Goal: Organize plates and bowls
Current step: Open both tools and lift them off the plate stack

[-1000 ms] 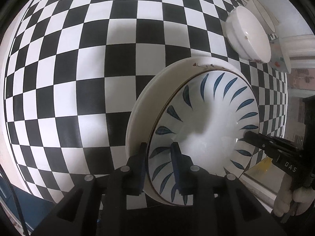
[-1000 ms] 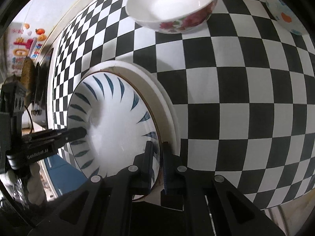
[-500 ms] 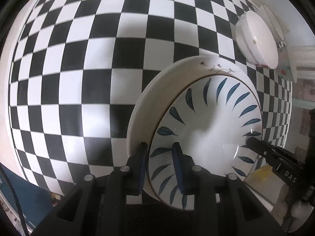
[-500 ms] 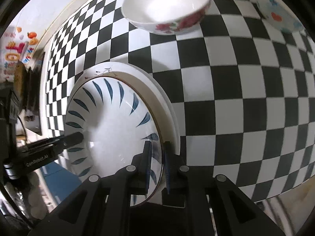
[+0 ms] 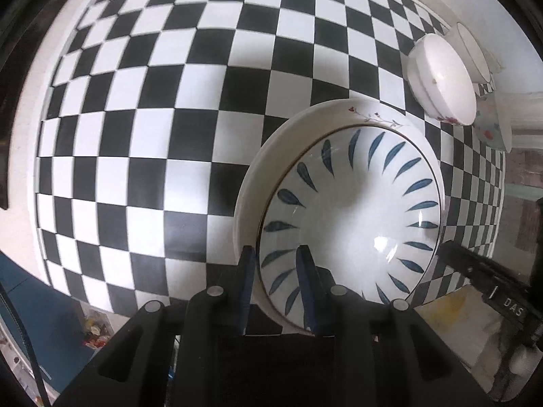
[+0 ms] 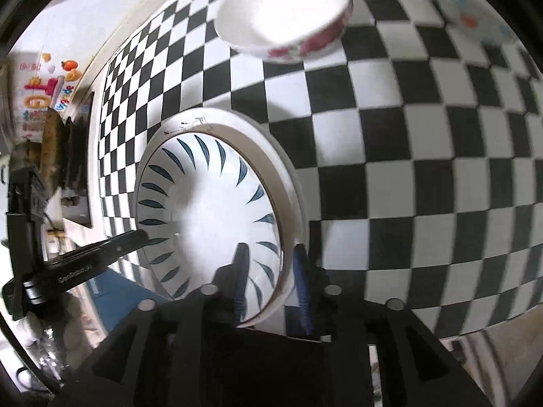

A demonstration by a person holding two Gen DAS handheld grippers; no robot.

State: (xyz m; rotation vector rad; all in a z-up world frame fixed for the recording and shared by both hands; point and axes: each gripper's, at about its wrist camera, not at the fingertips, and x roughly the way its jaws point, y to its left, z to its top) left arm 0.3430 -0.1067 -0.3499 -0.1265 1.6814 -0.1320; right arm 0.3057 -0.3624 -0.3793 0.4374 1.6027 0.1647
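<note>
Checkered tablecloth (image 5: 190, 142) underneath; our left claw (image 5: 275, 273) clamps the leaf-pattern plate (image 5: 353, 210) rim; our right claw (image 6: 271, 271), jaws just opened, straddles the opposite rim.

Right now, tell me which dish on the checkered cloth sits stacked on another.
The blue-leaf plate: it rests on the larger white plate, with both grippers' jaws around its rim. The floral bowl stands apart, alone on the cloth.

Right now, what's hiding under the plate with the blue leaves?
A bigger white plate sits under the blue-leaf plate. Only its rim shows, with tiny flowers painted on it. Its middle is covered, so I can't see that.
</note>
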